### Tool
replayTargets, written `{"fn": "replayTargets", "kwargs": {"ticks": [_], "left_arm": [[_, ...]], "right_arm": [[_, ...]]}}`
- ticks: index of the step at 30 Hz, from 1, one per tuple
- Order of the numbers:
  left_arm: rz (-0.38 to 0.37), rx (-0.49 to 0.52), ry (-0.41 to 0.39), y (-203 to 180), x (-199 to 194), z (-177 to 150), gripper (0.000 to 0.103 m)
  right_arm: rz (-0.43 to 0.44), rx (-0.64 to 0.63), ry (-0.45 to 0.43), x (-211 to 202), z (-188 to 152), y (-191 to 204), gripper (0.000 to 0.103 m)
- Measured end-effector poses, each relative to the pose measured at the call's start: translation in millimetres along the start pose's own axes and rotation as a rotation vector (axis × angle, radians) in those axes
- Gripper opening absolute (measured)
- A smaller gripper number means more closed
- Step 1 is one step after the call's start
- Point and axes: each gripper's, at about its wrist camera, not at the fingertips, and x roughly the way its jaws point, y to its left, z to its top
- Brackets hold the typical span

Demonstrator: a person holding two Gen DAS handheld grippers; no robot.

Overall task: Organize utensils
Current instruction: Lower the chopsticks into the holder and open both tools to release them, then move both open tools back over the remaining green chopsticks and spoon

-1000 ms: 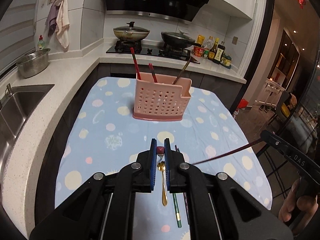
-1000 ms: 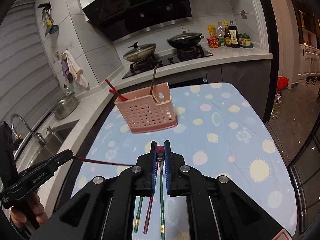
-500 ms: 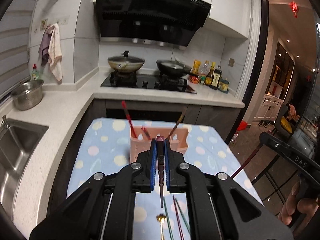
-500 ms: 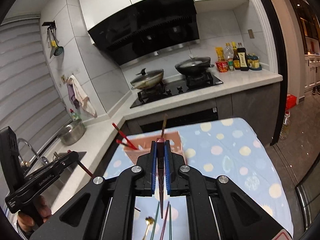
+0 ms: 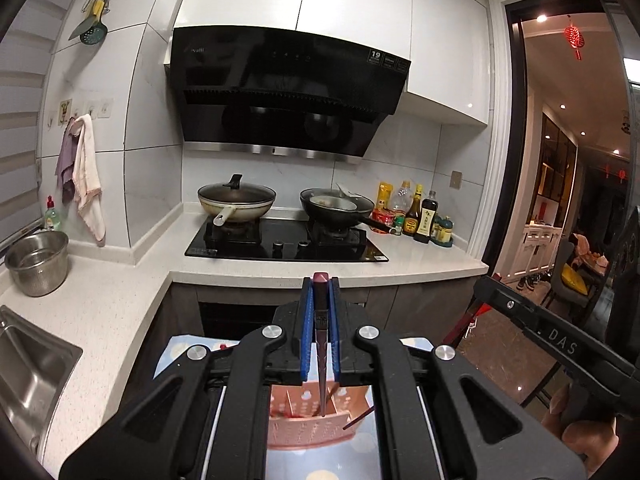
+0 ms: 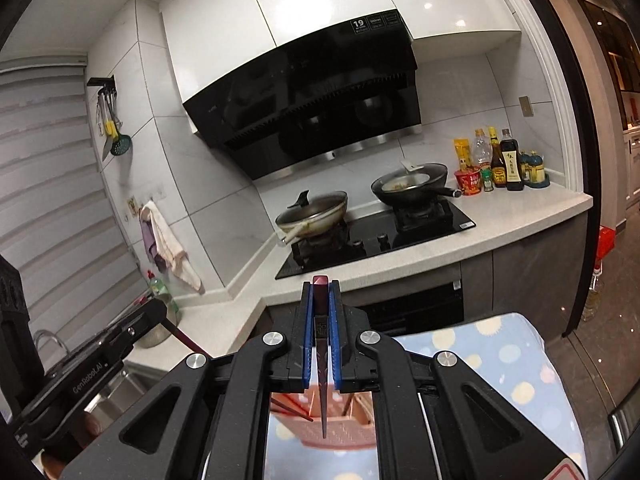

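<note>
Held one dark red chopstick (image 5: 321,360) in the left gripper (image 5: 320,285), blue pads shut tight on its thick end. Held a second chopstick (image 6: 322,380) the same way in the right gripper (image 6: 321,286), clamped near the top. Kept both sticks long-way down, thick end up at the pads and thin tip hanging low toward the table.

Found the pink basket (image 5: 316,420) right under both tips, standing on the spotty blue cloth (image 6: 500,360). Looked down through each gripper's frame and saw the basket below and a little in front. Lined up the left tip over the slots near the basket's middle. Lined up the right tip close to the basket's near wall (image 6: 360,428). Spotted other red sticks (image 6: 292,408) already leaning inside.

Could not tell which hand was nearer; looked about the same. Probably needed only a straight drop, tip first, then a letting go. Might bump the leaning sticks on the way in.
</note>
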Motion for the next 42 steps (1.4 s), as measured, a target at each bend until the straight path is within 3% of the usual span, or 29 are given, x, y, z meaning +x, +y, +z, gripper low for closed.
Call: {"fn": "replayTargets", "kwargs": {"ticks": [4,13,22,24,27,28,29,30,42], "left_arm": [[0.002,-0.011,0.009,8,22,2,0.007],[0.003,-0.026,0.077,26,68,-24,0.007],[0.013,-0.041,0.142,38,92,-48,0.007],[0.015,-0.051,0.157,39,94,-52,0.007],[0.025,-0.068,0.161,42,93,-57,0.013],[0.035,-0.069,0.156,42,91,-58,0.022],[0.047,-0.069,0.152,42,90,-59,0.032],[0.055,-0.069,0.146,43,88,-59,0.034],[0.081,-0.050,0.160,41,55,-63,0.035]], "right_arm": [[-0.011,0.013,-0.002,26,3,-4,0.007],[-0.023,0.024,0.124,87,-34,-16,0.007],[-0.032,0.014,0.196,109,-62,-23,0.008],[-0.043,0.019,0.196,109,-65,-24,0.011],[-0.070,0.018,0.183,106,-68,-25,0.038],[-0.078,0.019,0.174,103,-69,-25,0.050],[-0.081,0.014,0.169,101,-69,-25,0.051],[-0.082,0.002,0.169,99,-70,-24,0.051],[-0.080,-0.068,0.190,60,-79,-12,0.051]]}}
